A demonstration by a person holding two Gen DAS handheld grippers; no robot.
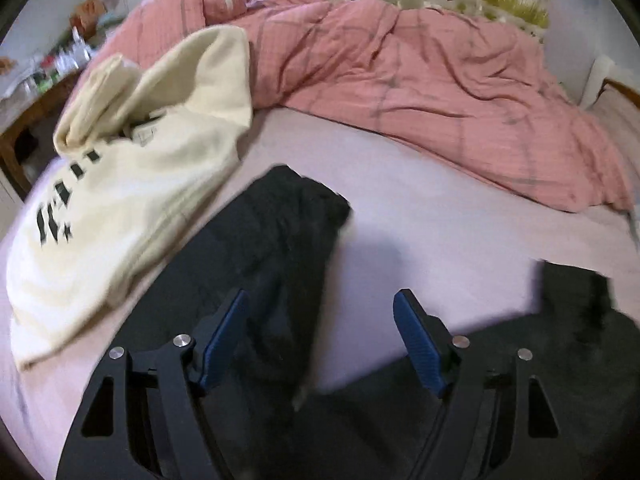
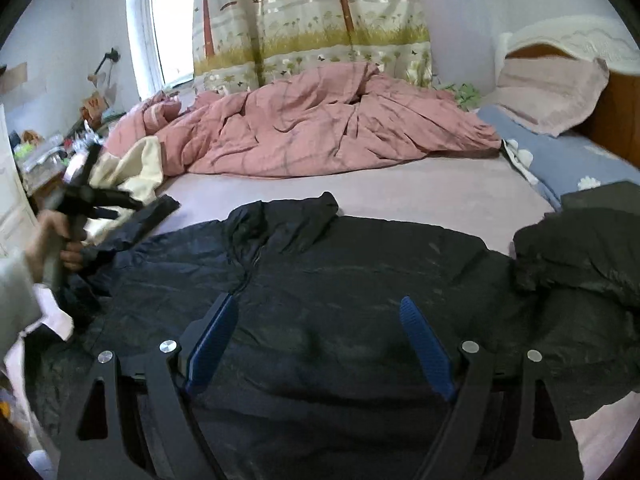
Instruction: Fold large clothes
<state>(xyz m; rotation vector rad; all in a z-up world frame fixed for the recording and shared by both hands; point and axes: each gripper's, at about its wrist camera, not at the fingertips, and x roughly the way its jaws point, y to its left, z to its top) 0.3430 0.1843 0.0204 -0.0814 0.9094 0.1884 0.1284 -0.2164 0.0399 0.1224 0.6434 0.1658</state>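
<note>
Black jacket (image 2: 340,280): spread flat on bed (image 2: 420,196)
Fingers: both grippers spread, empty; left gripper (image 1: 320,336) should pinch sleeve (image 1: 288,216) cuff, fold inward

Daylight enters a window (image 2: 166,36) high to the left of the right hand-held gripper, beside a curtain (image 2: 308,20) printed with trees and grass. A rumpled pink duvet (image 2: 320,128) lies across the far side of the bed (image 2: 420,196), its sheet pale pink. Far right, a pink pillow (image 2: 552,92) leans on a wooden headboard (image 2: 616,120). A cluttered tabletop (image 2: 48,152) stands far left against pale walls (image 2: 60,20).
</note>
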